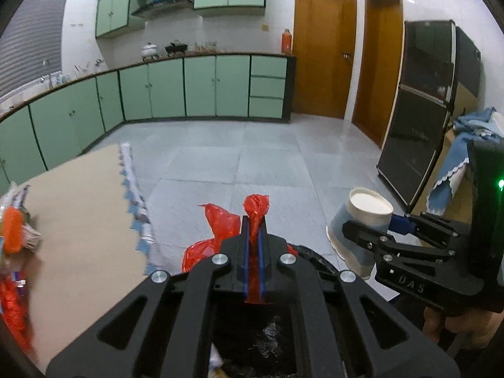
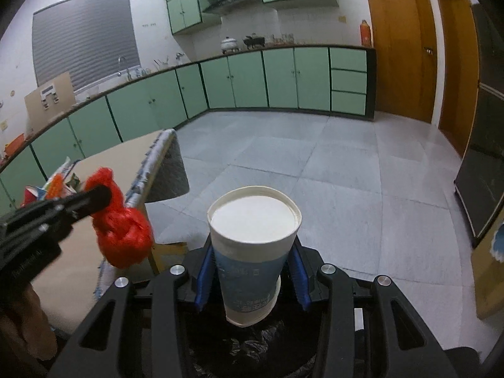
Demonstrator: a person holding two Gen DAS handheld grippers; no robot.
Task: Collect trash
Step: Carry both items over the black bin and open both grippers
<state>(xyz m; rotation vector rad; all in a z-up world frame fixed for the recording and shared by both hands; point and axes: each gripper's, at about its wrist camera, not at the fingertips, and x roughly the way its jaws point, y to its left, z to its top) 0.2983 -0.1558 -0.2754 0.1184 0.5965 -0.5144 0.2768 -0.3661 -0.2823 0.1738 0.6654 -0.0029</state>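
My left gripper (image 1: 254, 236) is shut on a crumpled red plastic bag (image 1: 220, 223), pinched between its blue pads; the bag bunches out past the fingertips. The right wrist view shows that same red bag (image 2: 121, 233) in the left gripper (image 2: 94, 200) at the left. My right gripper (image 2: 252, 261) is shut on a white and blue paper cup (image 2: 252, 242), held upside down with its white bottom toward the camera. From the left wrist camera, the cup (image 1: 362, 220) sits in the right gripper (image 1: 375, 230). Both grippers hang over a bin lined with a black bag (image 2: 249, 346).
A table with a tan top (image 1: 78, 220) and a fringed cloth edge stands to the left, with more wrappers and litter (image 1: 12, 230) at its left end. Green cabinets line the far walls. A dark fridge (image 1: 419, 110) and wooden doors stand at the right. Grey tiled floor lies ahead.
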